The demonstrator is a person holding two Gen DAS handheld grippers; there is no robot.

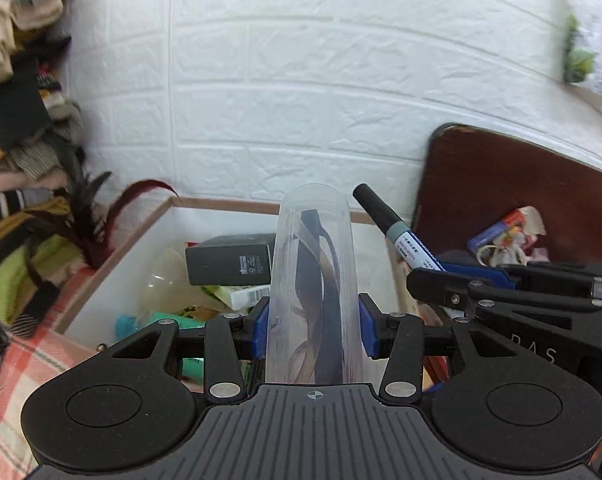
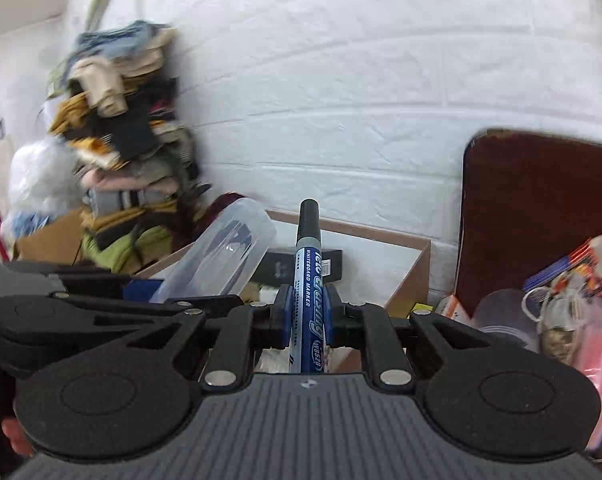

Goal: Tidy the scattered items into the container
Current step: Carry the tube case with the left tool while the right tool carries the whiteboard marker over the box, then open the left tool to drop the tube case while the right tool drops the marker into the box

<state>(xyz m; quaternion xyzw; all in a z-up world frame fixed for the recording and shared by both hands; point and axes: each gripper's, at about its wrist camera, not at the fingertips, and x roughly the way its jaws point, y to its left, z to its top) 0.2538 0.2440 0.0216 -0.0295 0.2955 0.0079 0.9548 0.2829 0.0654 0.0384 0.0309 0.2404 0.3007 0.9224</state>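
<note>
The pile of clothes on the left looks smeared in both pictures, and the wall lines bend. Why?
Right wrist view: the heap of mixed-colour clothes is streaked by motion blur, while the blue whiteboard marker in the right tongs stays sharp. Left wrist view: the heap is softer at the edge; the white brick-pattern wall curves from the fisheye lens.

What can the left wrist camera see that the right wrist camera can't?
Only the left wrist view shows the dark red feather by the box corner and the teal item inside the box. Only the right wrist view shows the marker's "whiteboard marker" print and the white plastic bag. Both show the left tongs holding the clear tube, the right tongs holding the whiteboard marker, and the cardboard box.
</note>
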